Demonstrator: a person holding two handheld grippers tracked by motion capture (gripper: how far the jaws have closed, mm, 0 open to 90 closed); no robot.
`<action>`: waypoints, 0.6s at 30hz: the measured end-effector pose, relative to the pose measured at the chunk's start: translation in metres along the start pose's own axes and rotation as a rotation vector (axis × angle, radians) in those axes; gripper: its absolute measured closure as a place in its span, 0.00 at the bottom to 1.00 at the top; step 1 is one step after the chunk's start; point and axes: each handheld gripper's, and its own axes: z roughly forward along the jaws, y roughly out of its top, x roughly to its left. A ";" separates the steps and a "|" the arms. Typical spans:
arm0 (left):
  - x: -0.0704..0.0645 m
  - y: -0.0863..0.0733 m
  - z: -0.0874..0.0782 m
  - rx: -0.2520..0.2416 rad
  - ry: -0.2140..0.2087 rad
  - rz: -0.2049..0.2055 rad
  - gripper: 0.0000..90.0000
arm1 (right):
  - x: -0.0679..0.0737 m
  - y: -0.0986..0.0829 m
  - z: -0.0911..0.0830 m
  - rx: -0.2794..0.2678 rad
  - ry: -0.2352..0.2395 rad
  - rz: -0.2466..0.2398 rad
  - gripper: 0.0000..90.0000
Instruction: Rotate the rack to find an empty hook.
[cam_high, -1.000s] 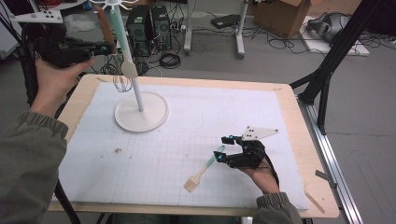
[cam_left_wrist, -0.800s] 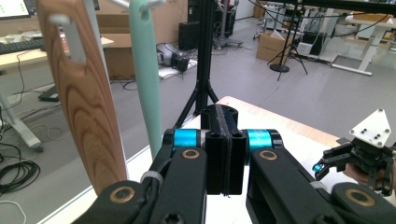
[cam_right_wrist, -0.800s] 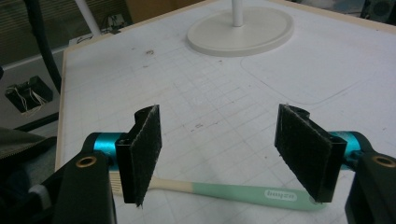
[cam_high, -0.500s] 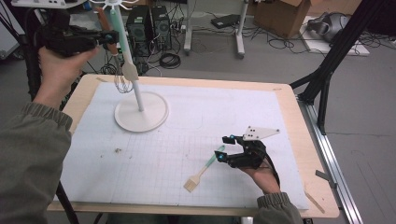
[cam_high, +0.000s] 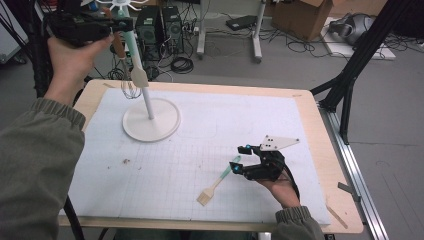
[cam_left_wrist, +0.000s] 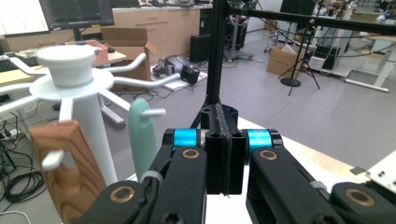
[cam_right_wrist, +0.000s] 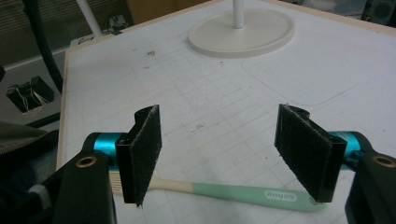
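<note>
A white hook stand (cam_high: 151, 120) rises at the table's far left; its top (cam_left_wrist: 70, 70) has several arms. A mint-handled utensil (cam_high: 131, 47) and a wooden-handled one (cam_left_wrist: 65, 168) hang from its hooks, the mint handle (cam_left_wrist: 142, 135) just left of my jaws. My left gripper (cam_high: 122, 22) is held high beside the stand's top, and its jaws (cam_left_wrist: 225, 121) are shut with nothing between them. My right gripper (cam_high: 240, 157) rests low on the mat, open. A mint-handled brush (cam_high: 220, 179) lies there, its handle (cam_right_wrist: 233, 191) crossing under the gap between the pads.
A wire whisk (cam_high: 131, 90) hangs low on the stand. The white grid mat (cam_high: 225, 120) covers the wooden table (cam_high: 320, 125). The stand's round base (cam_right_wrist: 243, 30) sits far ahead of the right gripper. Black frame legs (cam_high: 345, 85) stand off the right edge.
My left gripper has risen and moved right toward the top of the stand. The right gripper and the brush have stayed put.
</note>
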 end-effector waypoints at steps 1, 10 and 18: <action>0.000 0.001 0.001 -0.011 0.002 -0.008 0.99 | 0.000 0.000 0.000 0.000 -0.002 0.000 0.34; 0.001 0.003 0.002 -0.022 0.053 -0.018 0.99 | 0.000 0.000 0.000 -0.004 0.001 0.002 0.34; 0.002 0.003 -0.004 -0.030 0.095 -0.016 0.99 | 0.000 0.000 0.000 -0.003 0.002 -0.001 0.34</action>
